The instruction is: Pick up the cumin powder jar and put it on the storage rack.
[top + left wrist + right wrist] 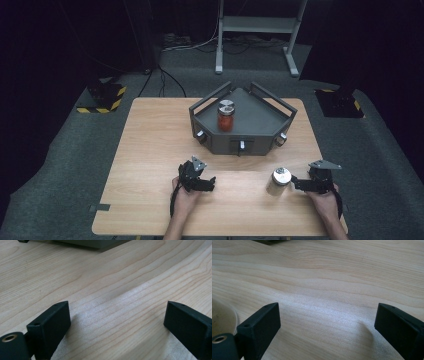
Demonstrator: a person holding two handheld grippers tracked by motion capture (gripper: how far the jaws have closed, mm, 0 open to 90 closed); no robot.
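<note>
You are resting both hands low on the desk [150,150], left tongs [209,183] and right tongs [296,184] both gaping wide and empty, the right seemingly lining up on the pale jar [278,181] standing just beside it.
</note>
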